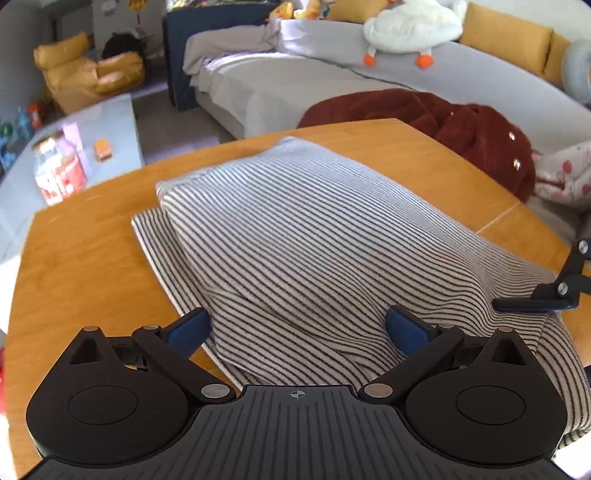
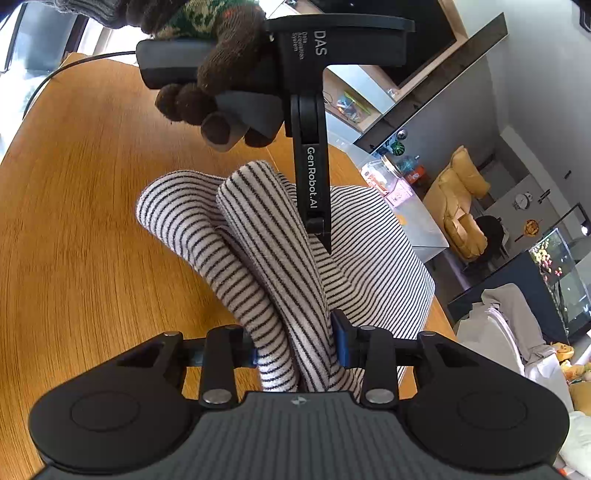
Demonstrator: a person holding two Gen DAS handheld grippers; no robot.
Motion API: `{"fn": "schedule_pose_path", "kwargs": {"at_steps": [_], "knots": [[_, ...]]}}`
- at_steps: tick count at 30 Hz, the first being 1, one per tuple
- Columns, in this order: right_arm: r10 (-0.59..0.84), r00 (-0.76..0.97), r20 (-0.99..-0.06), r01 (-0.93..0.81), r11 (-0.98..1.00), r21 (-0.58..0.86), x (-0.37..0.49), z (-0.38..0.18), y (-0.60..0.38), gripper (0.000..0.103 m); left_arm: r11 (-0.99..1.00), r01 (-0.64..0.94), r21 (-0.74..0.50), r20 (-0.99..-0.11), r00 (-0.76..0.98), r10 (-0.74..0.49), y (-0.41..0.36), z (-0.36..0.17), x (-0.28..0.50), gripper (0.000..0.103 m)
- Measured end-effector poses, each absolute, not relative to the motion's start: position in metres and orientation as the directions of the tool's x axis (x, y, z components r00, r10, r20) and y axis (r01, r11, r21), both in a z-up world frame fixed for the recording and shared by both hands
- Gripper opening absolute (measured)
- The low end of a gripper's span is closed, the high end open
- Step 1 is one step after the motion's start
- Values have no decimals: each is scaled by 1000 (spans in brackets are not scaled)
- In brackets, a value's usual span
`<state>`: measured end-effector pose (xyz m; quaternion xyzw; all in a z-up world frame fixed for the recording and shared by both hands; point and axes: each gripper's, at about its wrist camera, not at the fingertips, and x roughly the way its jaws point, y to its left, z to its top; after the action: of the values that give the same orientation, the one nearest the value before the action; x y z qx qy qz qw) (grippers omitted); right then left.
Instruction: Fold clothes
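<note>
Striped garment [image 1: 295, 236] lay on the wooden table [image 1: 85, 280], partly folded, one layer doubled over another, a lower edge sticking out on the jar side. I used the garment as my landmark.

Right gripper [image 2: 295, 347] sat at the garment's near bunched end with its blue pads pressed into a thick rolled fold, jaws narrowed about a third of the way and clamped on cloth. Left gripper [image 1: 295, 328] hovered over the garment's near edge, jaws spread wide, pads either side of a ridge of fabric and not pinching it; I held nothing there. The gloved hand [image 2: 210, 99] on the left handle showed above the garment's far end in the right wrist view.

Handling, my read: soft, light knit, floppy, not slippery against rubber pads, nothing fragile. It sagged and bunched wherever lifted, so I judged the best hold was at a folded edge or corner, both layers together, the two grippers well apart along the same edge so the panel stayed flat.

Count: one striped garment, one table, two grippers. Beyond the garment: one red-brown fleece [image 1: 461, 125], one jar [image 1: 59, 170], one white goose plush [image 1: 410, 29].
</note>
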<state>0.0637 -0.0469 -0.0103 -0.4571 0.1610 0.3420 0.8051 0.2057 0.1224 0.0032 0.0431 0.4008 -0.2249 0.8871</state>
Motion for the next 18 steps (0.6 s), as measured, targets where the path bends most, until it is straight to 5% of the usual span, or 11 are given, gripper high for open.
{"fn": "schedule_pose_path", "kwargs": {"at_steps": [11,18], "knots": [[401,548,-735,-836,226,-500,47,21,-55,28,922,384,-47,-719,628,-298,144,16,186,103],[425,521,-741,-842,111,-528,34,123,-61,25,887,448,-112,-706,592,-388,143,5,181,103]]}}
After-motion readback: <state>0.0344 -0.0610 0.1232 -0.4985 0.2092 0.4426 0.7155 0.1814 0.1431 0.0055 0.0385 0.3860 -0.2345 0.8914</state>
